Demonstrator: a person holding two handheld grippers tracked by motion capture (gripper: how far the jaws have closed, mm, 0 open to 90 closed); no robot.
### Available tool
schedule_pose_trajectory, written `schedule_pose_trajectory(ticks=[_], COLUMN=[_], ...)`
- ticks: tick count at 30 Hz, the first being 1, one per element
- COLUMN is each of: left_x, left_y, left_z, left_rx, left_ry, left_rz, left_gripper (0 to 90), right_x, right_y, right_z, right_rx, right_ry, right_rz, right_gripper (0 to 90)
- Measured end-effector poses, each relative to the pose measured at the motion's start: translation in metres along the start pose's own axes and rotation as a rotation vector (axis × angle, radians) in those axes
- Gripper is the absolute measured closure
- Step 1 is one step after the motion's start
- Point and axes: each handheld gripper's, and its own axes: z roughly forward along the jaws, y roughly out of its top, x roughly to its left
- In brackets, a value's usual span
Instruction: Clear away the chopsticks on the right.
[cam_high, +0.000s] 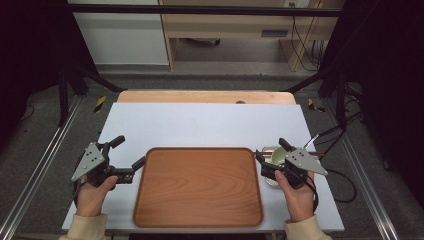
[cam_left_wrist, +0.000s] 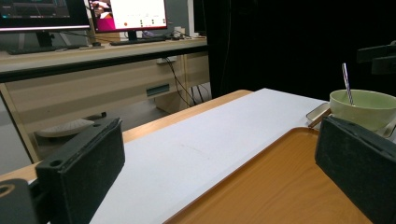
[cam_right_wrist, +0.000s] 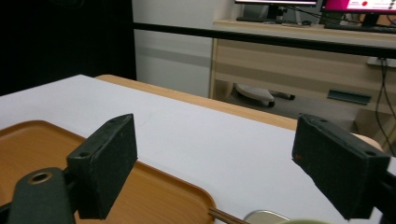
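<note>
- The left gripper hovers at nine o'clock of the tray, its jaws wide apart and holding nothing.
- The right gripper hangs at three o'clock of the tray, directly over the bowl, jaws also spread and not clamped on anything.
- The bowl sits off the tray, just beside its right edge, on a small metal dish; a spoon leans upright inside it.
- To my eye the step in hand is taking hold of the bowl, likely to move it onto the tray. To do it well, I would lower the right jaws so one goes inside the rim and one outside, away from the spoon handle, then close firmly and lift level so the spoon does not tip out.
- The bowl is pale green, smooth and round, probably glazed and slippery.
- The tray is a rounded rectangle of reddish wood grain with a raised lip.
- The surface is flat, matte and pale, with a wooden edge at twelve o'clock.
</note>
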Motion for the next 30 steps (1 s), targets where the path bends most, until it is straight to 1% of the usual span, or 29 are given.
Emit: schedule_pose_trajectory(ticks=[1, 2, 4, 6, 7, 8, 9, 10, 11, 12, 13, 14, 16, 17, 18, 19, 20, 21, 22, 23, 24, 25, 26, 27, 28, 29, 30], left_x=[0.0, -0.001, -0.002, -0.003, -0.004, -0.005, -0.006, -0.006, -0.007, -0.007, -0.007, -0.007, -0.006, -0.006, -0.005, -0.005, -0.005, -0.006, -0.006, -0.006, -0.007, -0.009, -0.011, -0.011, -0.013, -0.015, -0.015], left_y=[0.0, -0.002, -0.003, -0.005, -0.007, -0.008, -0.01, -0.01, -0.012, -0.012, -0.013, -0.014, -0.015, -0.015, -0.016, -0.018, -0.018, -0.02, -0.022, -0.022, -0.024, -0.026, -0.029, -0.029, -0.031, -0.034, -0.034], left_z=[0.0, -0.001, -0.001, -0.001, -0.001, -0.002, -0.002, -0.002, -0.002, -0.002, -0.003, -0.004, -0.006, -0.006, -0.006, -0.007, -0.007, -0.008, -0.008, -0.008, -0.009, -0.01, -0.012, -0.012, -0.014, -0.017, -0.017], left_rx=[0.0, 0.009, 0.012, 0.013, 0.014, 0.012, 0.007, 0.007, 0.0, 0.0, -0.004, -0.016, -0.03, -0.03, -0.034, -0.034, -0.034, -0.025, -0.02, -0.02, -0.012, -0.006, 0.001, 0.001, 0.006, 0.005, 0.005], left_ry=[0.0, 0.012, 0.019, 0.025, 0.032, 0.039, 0.044, 0.044, 0.061, 0.061, 0.068, 0.083, 0.09, 0.09, 0.096, 0.102, 0.102, 0.104, 0.105, 0.105, 0.106, 0.11, 0.116, 0.116, 0.123, 0.132, 0.132], left_rz=[0.0, 0.008, 0.007, 0.008, 0.012, 0.016, 0.02, 0.02, 0.029, 0.029, 0.034, 0.027, 0.014, 0.014, 0.006, 0.005, 0.005, 0.013, 0.019, 0.019, 0.027, 0.033, 0.042, 0.042, 0.048, 0.051, 0.051], left_gripper=[1.1, 1.2, 1.4, 1.4, 1.4, 1.7, 1.8, 1.8, 1.9, 1.9, 1.9, 1.9, 1.9, 1.9, 1.9, 1.8, 1.8, 1.7, 1.7, 1.7, 1.7, 1.7, 1.8, 1.8, 1.8, 1.9, 2.0], right_x=[-0.002, -0.003, -0.006, -0.008, -0.01, -0.014, -0.017, -0.017, -0.025, -0.025, -0.029, -0.04, -0.051, -0.051, -0.057, -0.073, -0.073, -0.089, -0.094, -0.103, -0.103, -0.112, -0.128, -0.128, -0.134, -0.148, -0.148], right_y=[0.0, 0.001, 0.002, 0.003, 0.005, 0.009, 0.011, 0.011, 0.016, 0.016, 0.018, 0.023, 0.028, 0.028, 0.031, 0.037, 0.037, 0.039, 0.039, 0.037, 0.037, 0.034, 0.026, 0.026, 0.023, 0.01, 0.01], right_z=[-0.002, -0.004, -0.009, -0.012, -0.017, -0.026, -0.032, -0.032, -0.044, -0.044, -0.048, -0.061, -0.071, -0.071, -0.076, -0.087, -0.087, -0.093, -0.095, -0.096, -0.096, -0.097, -0.098, -0.098, -0.098, -0.094, -0.094], right_rx=[0.002, 0.005, 0.016, 0.02, 0.024, 0.038, 0.041, 0.041, 0.032, 0.032, 0.034, 0.05, 0.055, 0.055, 0.058, 0.059, 0.059, 0.065, 0.072, 0.081, 0.081, 0.102, 0.139, 0.139, 0.149, 0.194, 0.194], right_ry=[-0.007, -0.016, -0.02, -0.022, -0.025, -0.054, -0.066, -0.066, -0.075, -0.075, -0.082, -0.118, -0.146, -0.146, -0.165, -0.211, -0.211, -0.241, -0.254, -0.27, -0.27, -0.296, -0.339, -0.339, -0.343, -0.367, -0.367], right_rz=[-0.007, -0.009, -0.006, -0.009, -0.017, -0.03, -0.029, -0.029, -0.028, -0.028, -0.032, -0.058, -0.061, -0.061, -0.061, -0.054, -0.054, -0.053, -0.05, -0.045, -0.045, -0.049, -0.038, -0.038, -0.023, 0.0, 0.0], right_gripper=[16.0, 17.7, 21.5, 23.0, 23.7, 23.9, 23.9, 23.9, 25.4, 25.4, 26.2, 29.0, 32.2, 32.2, 34.4, 39.8, 39.8, 47.7, 50.2, 55.4, 55.4, 60.5, 69.1, 69.1, 74.0, 81.4, 81.4])
